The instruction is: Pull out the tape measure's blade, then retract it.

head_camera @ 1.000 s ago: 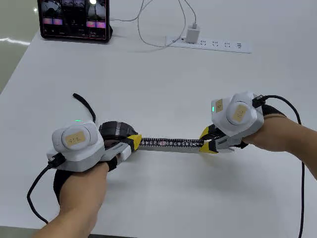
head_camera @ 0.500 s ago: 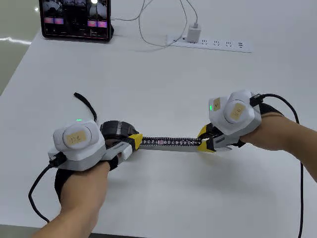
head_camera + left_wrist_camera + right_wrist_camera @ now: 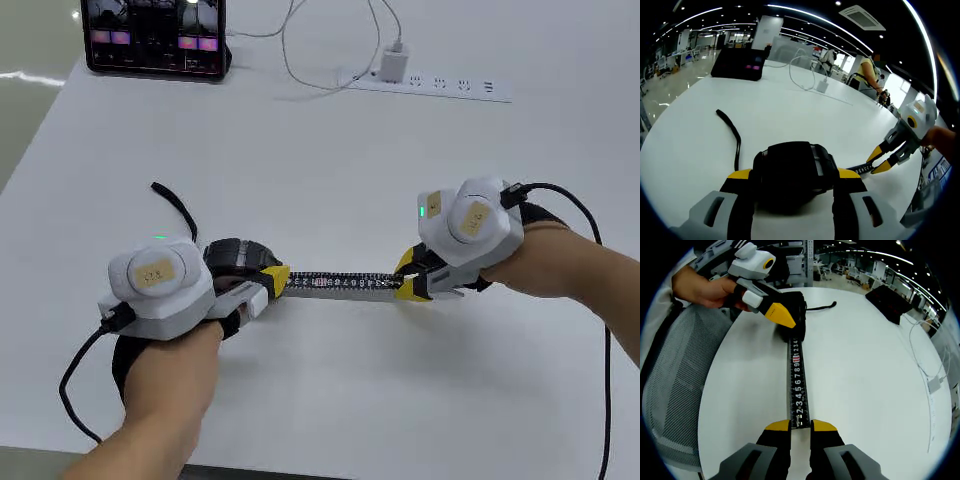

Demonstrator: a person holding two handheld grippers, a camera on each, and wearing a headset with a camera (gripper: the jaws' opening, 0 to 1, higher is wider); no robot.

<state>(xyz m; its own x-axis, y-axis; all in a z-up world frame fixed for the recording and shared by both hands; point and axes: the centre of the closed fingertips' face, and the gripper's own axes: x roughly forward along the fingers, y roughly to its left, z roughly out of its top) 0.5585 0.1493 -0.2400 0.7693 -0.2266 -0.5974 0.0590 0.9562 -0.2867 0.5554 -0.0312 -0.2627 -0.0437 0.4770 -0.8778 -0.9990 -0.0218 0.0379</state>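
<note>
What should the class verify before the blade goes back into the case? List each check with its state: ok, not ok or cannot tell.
1. Left gripper shut on the case: ok.
2. Right gripper shut on the end of the blade: ok.
3. Blade straight between the jaws, numbers up, no twist: ok.
4. Strap lying apart from the blade: ok.
5. Blade free to slide into the case: cannot tell.
</note>
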